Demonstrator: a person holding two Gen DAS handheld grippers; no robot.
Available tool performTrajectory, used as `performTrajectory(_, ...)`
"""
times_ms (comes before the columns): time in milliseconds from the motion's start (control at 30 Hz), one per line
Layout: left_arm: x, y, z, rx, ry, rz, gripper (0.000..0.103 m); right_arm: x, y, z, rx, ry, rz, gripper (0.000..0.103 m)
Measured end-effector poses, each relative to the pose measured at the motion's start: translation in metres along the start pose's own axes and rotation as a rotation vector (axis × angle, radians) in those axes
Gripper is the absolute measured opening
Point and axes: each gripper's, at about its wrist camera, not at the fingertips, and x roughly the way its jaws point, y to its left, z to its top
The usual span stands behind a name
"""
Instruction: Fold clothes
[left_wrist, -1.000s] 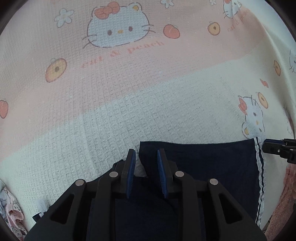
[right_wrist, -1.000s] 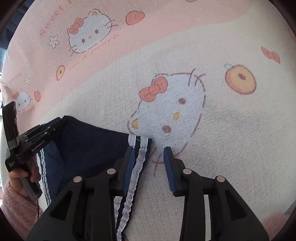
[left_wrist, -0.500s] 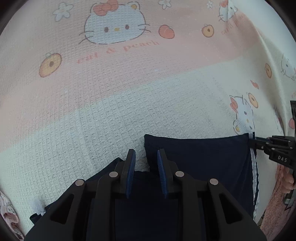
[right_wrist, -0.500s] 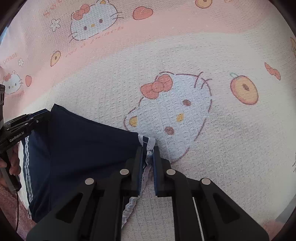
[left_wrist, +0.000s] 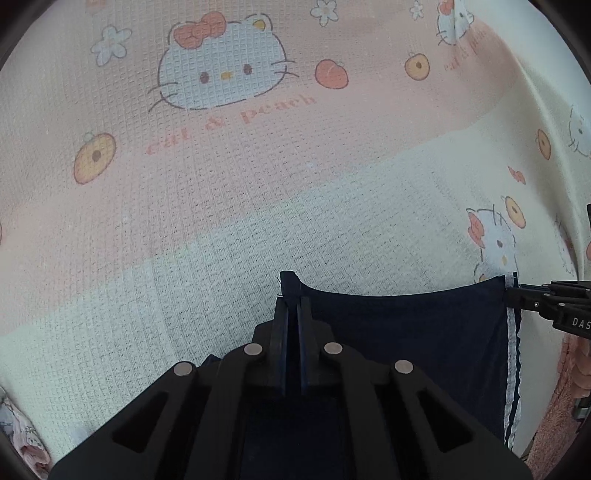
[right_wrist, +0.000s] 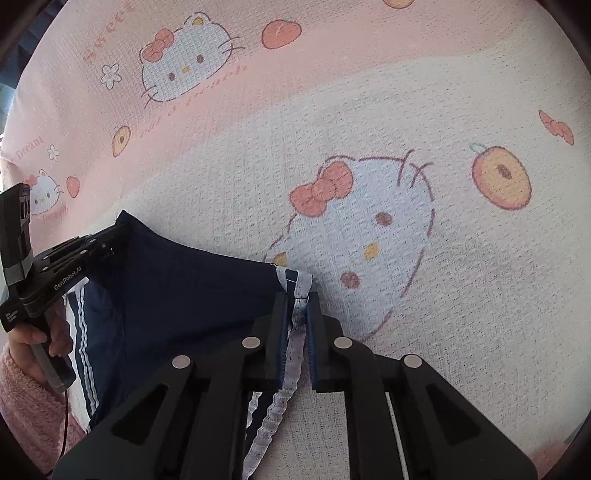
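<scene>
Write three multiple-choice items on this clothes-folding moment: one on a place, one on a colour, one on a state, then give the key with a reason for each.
1. Where does the right gripper hold the navy garment?
A. at its white lace-trimmed edge
B. at the middle of the cloth
C. nowhere, it hangs clear of it

2. What colour is the band of the cat-print blanket farthest from the grippers?
A. green
B. pink
C. grey

3. How does the left gripper stand?
A. wide open above the blanket
B. shut on a corner of the navy garment
C. shut on the blanket

Key: 1 A, the lace trim runs between its closed fingers; 2 B, the upper band with the "cat & peach" lettering is pink; 3 B, a navy corner sticks out past its closed fingertips.
</scene>
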Motion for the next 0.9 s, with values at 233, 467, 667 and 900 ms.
performTrajectory(233,0.015,0.006,0.012,-0.021,0.043,-0.029,0.008,-0.005,-0.016,0.005,0.08,-0.008,-0.019,0.017)
performTrajectory(467,-0.058,0.069,-0.033,-0.238,-0.075,0.018,0.031,-0.013,0.043,0.006,-0.096,0.008,0.028,0.024)
performTrajectory(667,-0.071,0.127,-0.096,-0.334,0.006,0.163,0.031,-0.003,0.149,0.014,-0.39,0.046,0.054,0.025)
performTrajectory(900,-0.064,0.166,-0.14,-0.492,0.042,0.173,0.031,0.039,0.221,0.006,-0.577,0.09,0.022,0.035)
